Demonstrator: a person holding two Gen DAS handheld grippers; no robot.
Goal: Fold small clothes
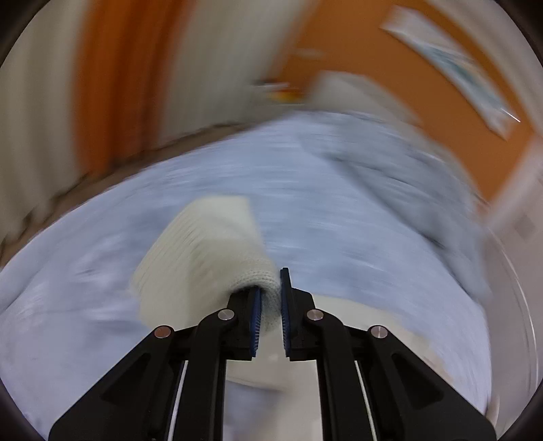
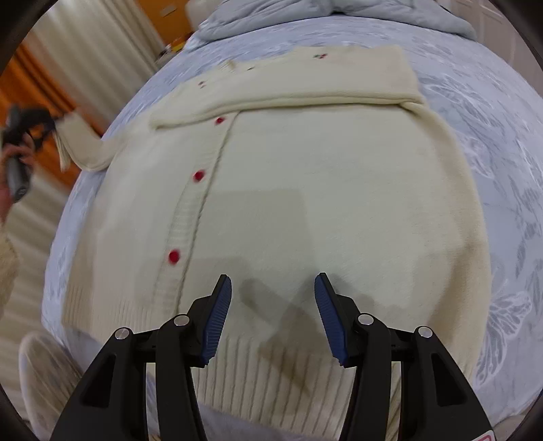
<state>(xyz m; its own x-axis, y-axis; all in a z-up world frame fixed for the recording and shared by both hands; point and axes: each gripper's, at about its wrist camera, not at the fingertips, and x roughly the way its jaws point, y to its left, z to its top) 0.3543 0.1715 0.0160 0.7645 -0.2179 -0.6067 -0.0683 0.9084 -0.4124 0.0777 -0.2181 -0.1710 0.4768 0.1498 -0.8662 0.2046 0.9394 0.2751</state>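
A cream knit cardigan (image 2: 305, 203) with red buttons (image 2: 173, 256) lies flat on a pale blue bed sheet (image 2: 492, 135). Its right sleeve (image 2: 305, 81) is folded across the chest. My left gripper (image 1: 270, 298) is shut on the cuff of the left sleeve (image 1: 203, 257) and holds it up off the bed; the left wrist view is motion-blurred. In the right wrist view that gripper (image 2: 44, 127) shows at the far left, holding the sleeve (image 2: 88, 149). My right gripper (image 2: 273, 305) is open and empty, hovering just above the cardigan's hem.
A crumpled pale blue duvet (image 2: 339, 13) lies at the far end of the bed. Cream curtains (image 2: 95, 40) and an orange wall (image 2: 37, 88) stand to the left. A pale ribbed object (image 2: 44, 369) sits beside the bed at lower left.
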